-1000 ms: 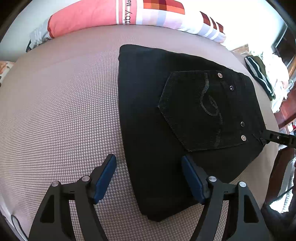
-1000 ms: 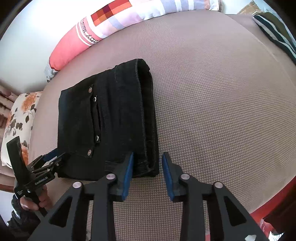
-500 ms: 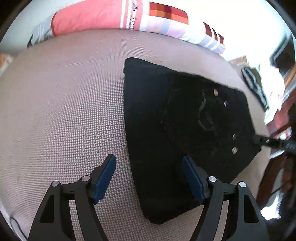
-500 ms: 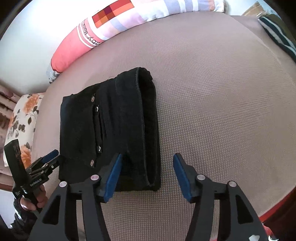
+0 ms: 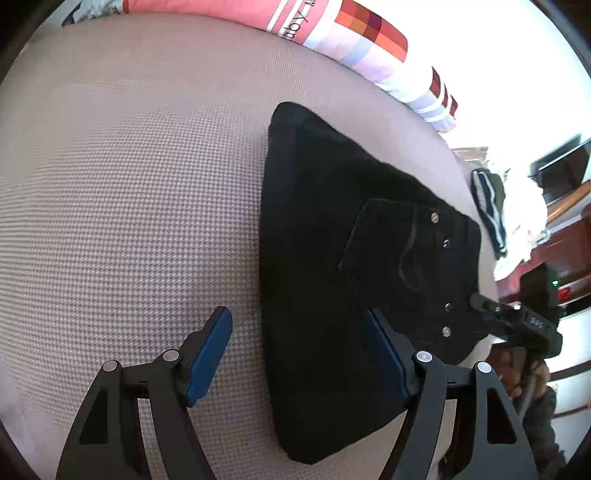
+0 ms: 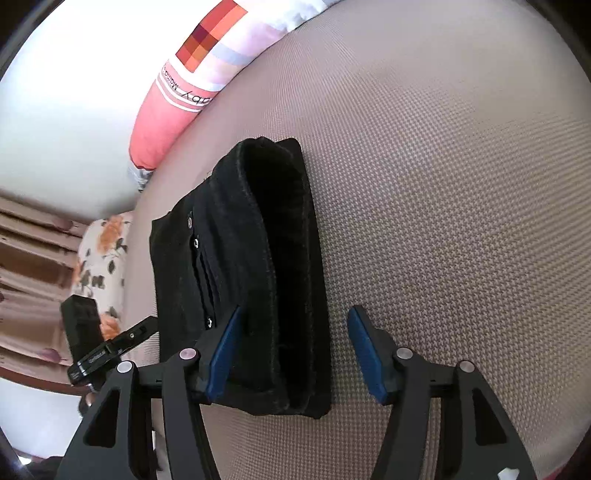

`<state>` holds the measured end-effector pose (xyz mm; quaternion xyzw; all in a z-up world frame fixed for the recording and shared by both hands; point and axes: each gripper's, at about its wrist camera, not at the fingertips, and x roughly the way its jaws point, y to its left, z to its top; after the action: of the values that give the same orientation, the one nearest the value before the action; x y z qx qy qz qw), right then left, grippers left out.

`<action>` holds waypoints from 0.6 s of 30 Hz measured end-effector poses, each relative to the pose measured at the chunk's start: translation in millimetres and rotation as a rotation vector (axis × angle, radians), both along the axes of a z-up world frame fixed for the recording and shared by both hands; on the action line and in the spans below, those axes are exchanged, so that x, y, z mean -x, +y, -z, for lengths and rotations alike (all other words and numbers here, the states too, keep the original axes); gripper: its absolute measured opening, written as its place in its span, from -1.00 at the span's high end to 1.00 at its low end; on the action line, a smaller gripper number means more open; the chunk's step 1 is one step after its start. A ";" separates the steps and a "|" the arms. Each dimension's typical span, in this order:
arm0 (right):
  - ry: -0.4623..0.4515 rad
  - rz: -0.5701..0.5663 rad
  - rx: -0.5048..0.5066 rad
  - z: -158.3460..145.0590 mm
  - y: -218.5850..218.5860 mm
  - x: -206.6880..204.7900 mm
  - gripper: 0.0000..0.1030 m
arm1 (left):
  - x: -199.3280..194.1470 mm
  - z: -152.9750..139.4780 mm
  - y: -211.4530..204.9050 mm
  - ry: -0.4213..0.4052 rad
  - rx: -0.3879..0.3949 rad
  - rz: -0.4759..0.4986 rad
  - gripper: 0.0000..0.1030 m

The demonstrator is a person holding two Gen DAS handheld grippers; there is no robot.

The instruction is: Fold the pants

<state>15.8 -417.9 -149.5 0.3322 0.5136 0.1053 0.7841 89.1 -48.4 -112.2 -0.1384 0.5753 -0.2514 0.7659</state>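
Note:
The black pants (image 5: 332,258) lie folded into a compact stack on the beige bed (image 5: 129,184), back pocket with metal rivets facing up. They also show in the right wrist view (image 6: 251,266), with the thick folded edge toward me. My left gripper (image 5: 295,350) is open and empty, straddling the stack's near left edge. My right gripper (image 6: 291,354) is open and empty, its jaws on either side of the folded edge at the near end. The right gripper also shows in the left wrist view (image 5: 517,321), at the stack's right corner.
A pink, white and checkered pillow (image 5: 314,29) lies along the far edge of the bed. A floral cushion (image 6: 99,258) sits at the left. A dark striped garment (image 5: 491,206) and wooden furniture (image 5: 565,236) are at the right.
My right gripper has opened from nearly shut to wide and moved over the folded edge. My left gripper stayed open and swung its view to the left. The pants have not moved.

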 end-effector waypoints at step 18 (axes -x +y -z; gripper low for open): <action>-0.028 -0.120 -0.201 18.6 -12.0 -27.2 0.08 | -38.8 4.8 3.7 0.086 0.160 0.020 -0.43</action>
<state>43.0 -429.9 -168.2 0.3762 0.5084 0.2073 0.7463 127.8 -44.7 -117.0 -0.2041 0.5870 -0.2981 0.7245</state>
